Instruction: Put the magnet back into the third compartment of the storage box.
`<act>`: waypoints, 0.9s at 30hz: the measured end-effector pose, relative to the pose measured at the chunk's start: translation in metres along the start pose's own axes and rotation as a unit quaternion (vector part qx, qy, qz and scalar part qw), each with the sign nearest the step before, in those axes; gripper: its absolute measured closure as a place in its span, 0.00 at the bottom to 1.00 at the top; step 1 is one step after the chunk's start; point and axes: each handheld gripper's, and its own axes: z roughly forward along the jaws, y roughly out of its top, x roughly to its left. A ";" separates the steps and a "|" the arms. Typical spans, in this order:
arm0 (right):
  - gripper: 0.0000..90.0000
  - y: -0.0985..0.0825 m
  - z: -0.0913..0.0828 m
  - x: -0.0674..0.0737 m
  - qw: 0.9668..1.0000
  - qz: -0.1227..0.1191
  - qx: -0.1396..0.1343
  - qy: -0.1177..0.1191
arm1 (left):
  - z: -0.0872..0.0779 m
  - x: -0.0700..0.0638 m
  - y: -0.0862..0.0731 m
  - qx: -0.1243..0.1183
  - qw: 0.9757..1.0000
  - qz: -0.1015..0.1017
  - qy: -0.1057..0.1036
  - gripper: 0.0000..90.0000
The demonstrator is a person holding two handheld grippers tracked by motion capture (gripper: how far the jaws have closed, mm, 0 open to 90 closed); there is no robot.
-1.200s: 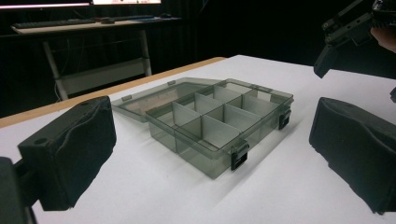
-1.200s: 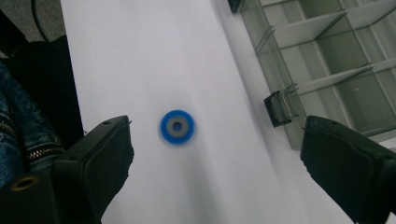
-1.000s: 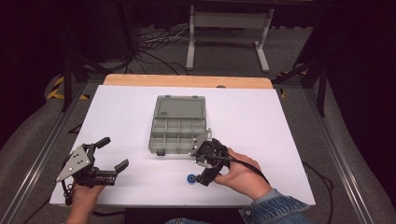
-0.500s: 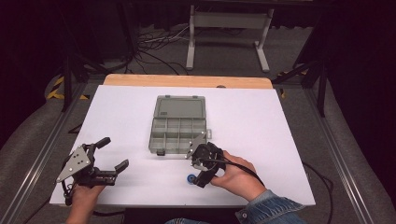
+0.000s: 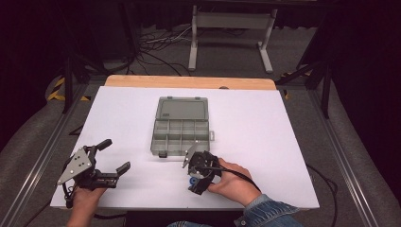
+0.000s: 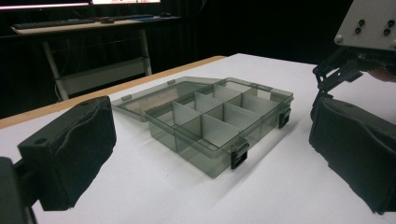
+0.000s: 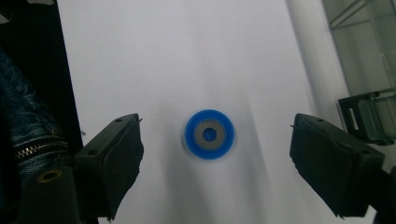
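A small blue disc (image 7: 208, 134) with a grey metal centre lies flat on the white table (image 5: 265, 142). My right gripper (image 7: 215, 127) points straight down over it, open, one jaw on each side and clear of the disc. In the high view this gripper (image 5: 196, 177) is near the front edge and covers most of the disc (image 5: 192, 181). A grey translucent compartment box (image 5: 181, 128) sits open at mid-table, its lid laid back. My left gripper (image 5: 115, 154) is held at the front left, open and holding nothing, and aimed at the box (image 6: 219, 121).
The table's front edge runs just behind the right hand (image 5: 234, 184). The right gripper (image 6: 348, 65) stands close to the box's front right corner, near its black latches (image 6: 239, 154). Metal frame legs (image 5: 231, 33) and cables stand beyond the far edge.
My right gripper has shifted toward the front and left and now sits over the blue disc, hiding most of it from above. The left gripper has stayed put.
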 end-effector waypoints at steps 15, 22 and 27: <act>0.33 0.001 0.015 0.000 1.000 -0.008 0.015 0.006 | 0.000 0.000 0.000 0.001 1.000 0.002 0.000 0.01; 0.46 0.001 0.018 0.002 1.000 -0.012 0.019 0.003 | 0.001 0.000 0.000 0.002 1.000 0.001 0.000 0.02; 0.64 0.001 0.015 0.002 1.000 -0.018 0.018 0.002 | 0.001 0.000 0.000 0.002 1.000 0.001 0.000 0.02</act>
